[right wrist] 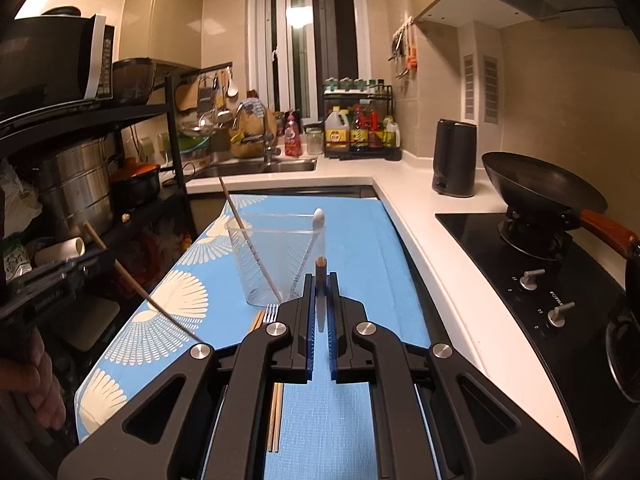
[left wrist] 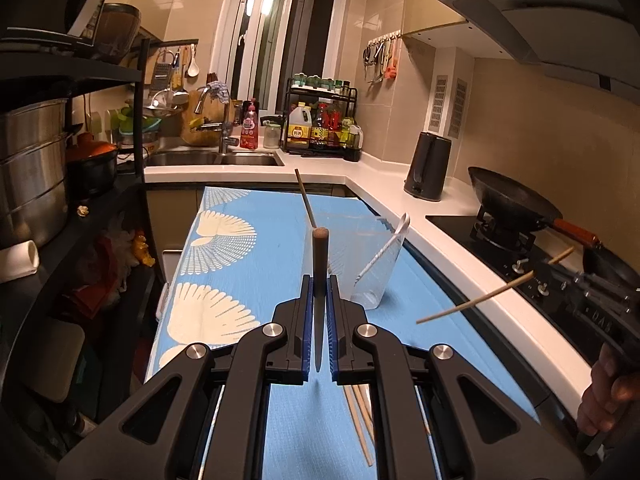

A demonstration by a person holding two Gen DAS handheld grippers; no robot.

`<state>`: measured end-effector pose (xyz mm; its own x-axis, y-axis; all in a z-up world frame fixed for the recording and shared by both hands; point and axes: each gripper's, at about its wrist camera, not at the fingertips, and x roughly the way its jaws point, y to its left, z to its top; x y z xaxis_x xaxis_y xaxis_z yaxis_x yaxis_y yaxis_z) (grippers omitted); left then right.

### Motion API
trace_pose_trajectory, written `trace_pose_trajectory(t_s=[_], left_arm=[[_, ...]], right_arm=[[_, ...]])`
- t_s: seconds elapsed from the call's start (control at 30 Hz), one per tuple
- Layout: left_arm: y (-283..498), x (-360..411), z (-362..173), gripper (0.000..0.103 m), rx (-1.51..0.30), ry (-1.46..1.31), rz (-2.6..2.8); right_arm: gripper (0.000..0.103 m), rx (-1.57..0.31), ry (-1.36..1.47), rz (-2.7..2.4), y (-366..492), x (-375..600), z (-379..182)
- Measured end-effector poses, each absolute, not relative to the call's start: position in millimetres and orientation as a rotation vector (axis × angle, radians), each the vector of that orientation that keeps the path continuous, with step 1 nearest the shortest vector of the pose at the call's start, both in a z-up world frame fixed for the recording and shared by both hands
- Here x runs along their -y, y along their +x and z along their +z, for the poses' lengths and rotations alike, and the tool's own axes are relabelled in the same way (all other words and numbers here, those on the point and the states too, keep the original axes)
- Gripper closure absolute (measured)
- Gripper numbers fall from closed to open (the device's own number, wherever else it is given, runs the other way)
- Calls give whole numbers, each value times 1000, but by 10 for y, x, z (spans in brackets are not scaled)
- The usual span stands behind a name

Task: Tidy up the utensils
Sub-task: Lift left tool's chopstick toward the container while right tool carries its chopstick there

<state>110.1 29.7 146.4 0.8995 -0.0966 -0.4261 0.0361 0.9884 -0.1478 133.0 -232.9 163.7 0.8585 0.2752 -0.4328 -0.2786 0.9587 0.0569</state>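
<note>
Left gripper (left wrist: 320,288) is clamped on a wooden chopstick (left wrist: 320,264), thick brown end up and pale tip pointing down toward the blue fan-print mat (right wrist: 360,248). The right gripper (right wrist: 320,284) pinches a second chopstick (right wrist: 320,270) the same way. Both are off the mat, on the near side of the clear plastic cup (right wrist: 276,264).

The cup stands upright on the mat and already holds one leaning chopstick (right wrist: 236,212) and a white spoon (right wrist: 319,216). A fork (right wrist: 271,312) and a loose pair of chopsticks (right wrist: 275,420) lie flat on the mat on the near side of the cup.

The step in hand looks like dropping the two held sticks into the cup. It would go best one gripper at a time, so the two do not crowd the rim. Each tip should be carried above the rim and aimed at the open gap between the leaning stick and the spoon, then lowered well inside before the fingers part. The cup looks light and could tip if a stick pushes on its wall or levers against what is already inside. A near-upright entry and a gentle release seem safest.
</note>
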Motion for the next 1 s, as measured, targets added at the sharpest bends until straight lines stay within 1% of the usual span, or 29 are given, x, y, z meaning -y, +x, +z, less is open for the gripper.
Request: trace_pose_trajectory(t_s=[0.2,0.43,0.57,0.8,0.9,1.0], left_arm=[[1265,-371,1588,96,-470,-160,-79],[1510,-401,1853,96,-501,-171,-124],[1712,-447,2176,96,-504,-185,-163],[2103,-468,2748,96,-441,-194,-212],[2334,-442,2844,96,-431,-187,-209],[2575,-418,2795,96,-456,-178,-200]], right_arm=[[97,-549,15,348,1524,2322,1744],[97,-582,45,391,1796,2340,2014],[97,-555,51,419,1966,2328,2375],[97,-447,37,468,2227,2198,3047],[97,-411,23,473,2361,2096,3203],[98,-430,13,468,2575,1989,3192]])
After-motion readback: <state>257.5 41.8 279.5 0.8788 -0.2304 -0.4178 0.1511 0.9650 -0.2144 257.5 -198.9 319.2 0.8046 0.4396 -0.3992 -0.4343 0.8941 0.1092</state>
